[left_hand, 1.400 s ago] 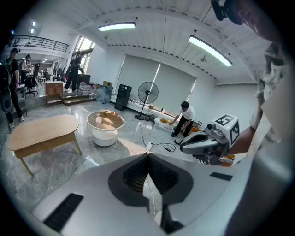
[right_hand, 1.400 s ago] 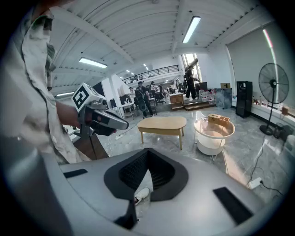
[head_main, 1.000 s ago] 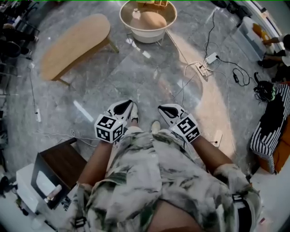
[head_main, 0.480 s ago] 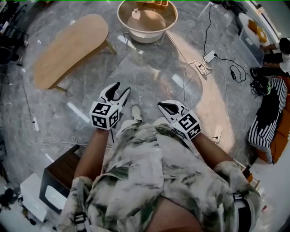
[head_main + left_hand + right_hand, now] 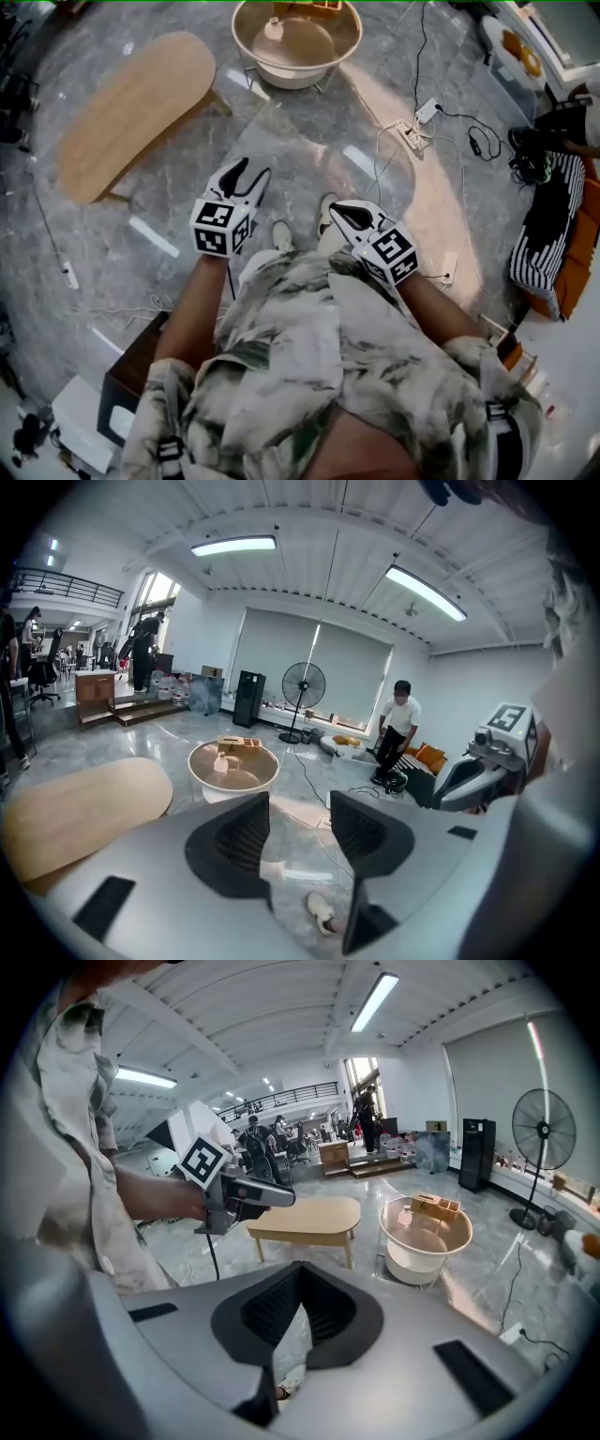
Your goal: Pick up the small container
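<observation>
Grippers held out over grey marble floor (image 5: 309, 141), left gripper (image 5: 253, 171) jaws spread wide with nothing between them, right gripper (image 5: 336, 210) jaws closed tip to tip, empty — small white container (image 5: 273, 28) well ahead, upright on round rimmed table (image 5: 291, 80), near wooden box (image 5: 314, 7), oval wooden table (image 5: 131, 112) alongside.

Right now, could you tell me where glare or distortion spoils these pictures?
Head view: fisheye bending, a bright glare band on the glossy floor. Left gripper view: ceiling strip lights blown white, corners black. Right gripper view: black corners too.
</observation>
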